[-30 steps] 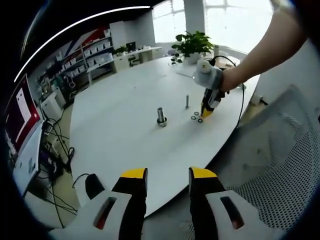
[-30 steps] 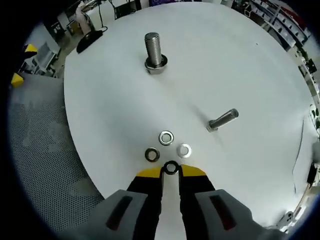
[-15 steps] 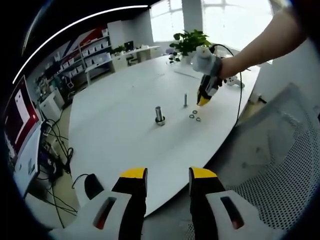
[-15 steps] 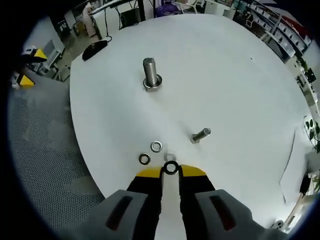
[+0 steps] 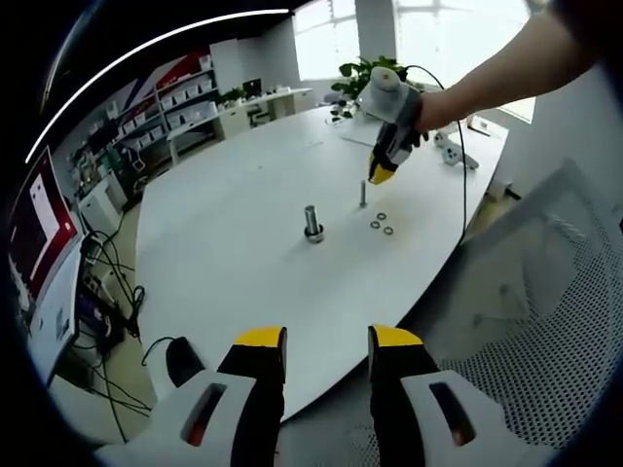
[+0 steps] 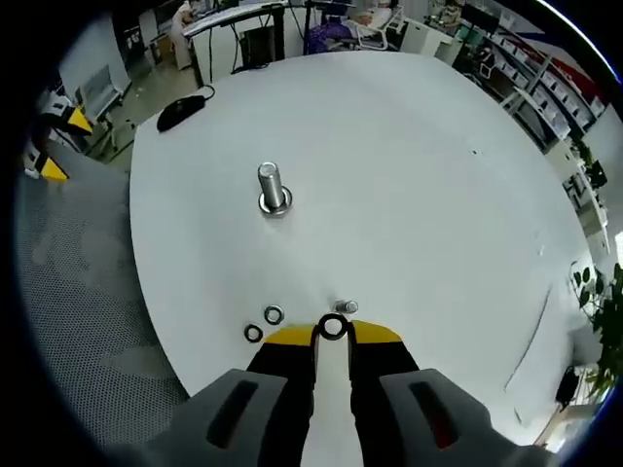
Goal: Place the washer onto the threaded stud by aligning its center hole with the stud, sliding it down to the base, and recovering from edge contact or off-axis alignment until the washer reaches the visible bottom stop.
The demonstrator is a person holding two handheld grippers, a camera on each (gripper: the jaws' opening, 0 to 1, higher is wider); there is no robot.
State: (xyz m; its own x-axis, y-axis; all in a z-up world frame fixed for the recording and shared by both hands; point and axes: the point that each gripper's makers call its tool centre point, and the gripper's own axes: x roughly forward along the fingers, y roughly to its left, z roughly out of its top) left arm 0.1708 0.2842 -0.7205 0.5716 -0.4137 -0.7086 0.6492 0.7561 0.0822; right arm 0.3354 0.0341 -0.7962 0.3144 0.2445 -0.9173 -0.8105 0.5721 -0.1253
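1. My right gripper (image 6: pixel 333 334) pinches a small dark washer (image 6: pixel 333 328) between its yellow tips. The ring stands on edge and I can see its hole.
2. In the left gripper view, my right gripper (image 5: pixel 379 176) hangs in the air above the white table (image 5: pixel 234 243), over the thin stud (image 5: pixel 363 194).
3. In the right gripper view, that thin stud (image 6: pixel 346 307) peeks out just past the washer I hold.
4. Two more washers (image 6: pixel 263 324) lie flat on the table near its edge, just beside the thin stud.
5. A thick bolt (image 6: pixel 273 188) stands upright farther in from the edge, well apart from the washers.
6. My left gripper (image 5: pixel 327 341) stays off the table, near its edge. Its fingers are spread with nothing between them.
7. A black mouse (image 6: pixel 181 112) sits at the far edge of the table.
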